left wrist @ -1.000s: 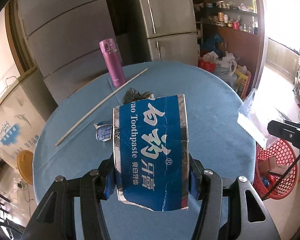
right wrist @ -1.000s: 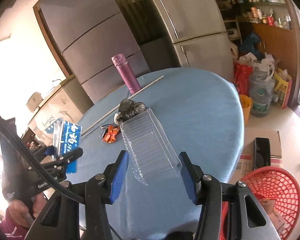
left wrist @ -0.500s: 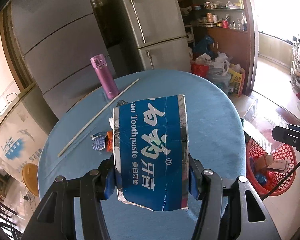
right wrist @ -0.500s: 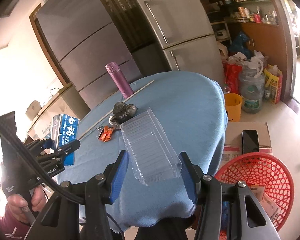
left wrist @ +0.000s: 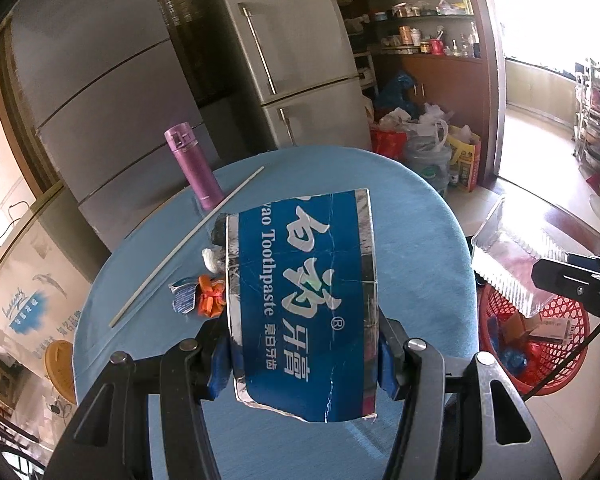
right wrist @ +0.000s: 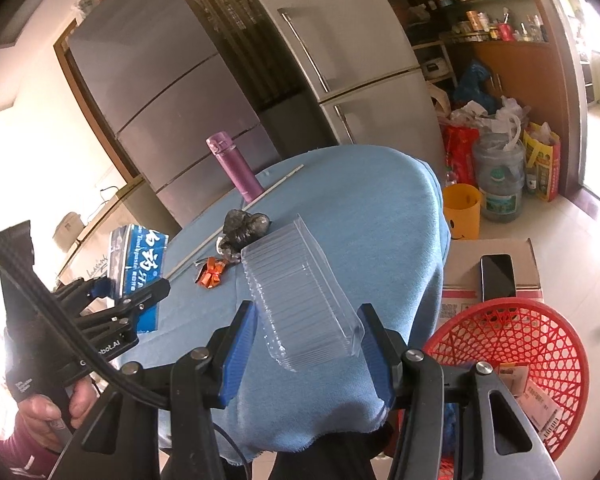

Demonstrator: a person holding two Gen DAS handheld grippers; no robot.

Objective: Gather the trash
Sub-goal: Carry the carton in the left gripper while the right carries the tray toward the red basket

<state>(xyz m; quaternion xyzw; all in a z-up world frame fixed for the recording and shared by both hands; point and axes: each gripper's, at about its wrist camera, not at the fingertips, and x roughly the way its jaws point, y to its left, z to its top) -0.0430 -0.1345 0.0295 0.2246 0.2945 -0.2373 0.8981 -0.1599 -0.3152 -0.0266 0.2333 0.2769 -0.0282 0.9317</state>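
My left gripper (left wrist: 304, 364) is shut on a blue toothpaste box (left wrist: 304, 288) and holds it above the round blue table (left wrist: 416, 256); the box also shows in the right wrist view (right wrist: 140, 264). My right gripper (right wrist: 306, 346) is shut on a clear plastic tray (right wrist: 300, 292), held off the table's near right edge, beside the red mesh basket (right wrist: 540, 344). The tray shows in the left wrist view (left wrist: 516, 264) above the basket (left wrist: 540, 344). On the table lie an orange wrapper (right wrist: 212, 276), a blue-white wrapper (left wrist: 182, 296) and a crumpled dark bag (right wrist: 246, 226).
A purple flask (right wrist: 236, 168) and a long white stick (left wrist: 184, 248) stand and lie at the table's far side. A cardboard box with a phone (right wrist: 498, 276), a yellow bucket (right wrist: 462, 216) and bags stand on the floor to the right. Fridges stand behind.
Both grippers have drawn back and up from the table with their loads. The right gripper and tray have moved off the table edge toward the red basket.
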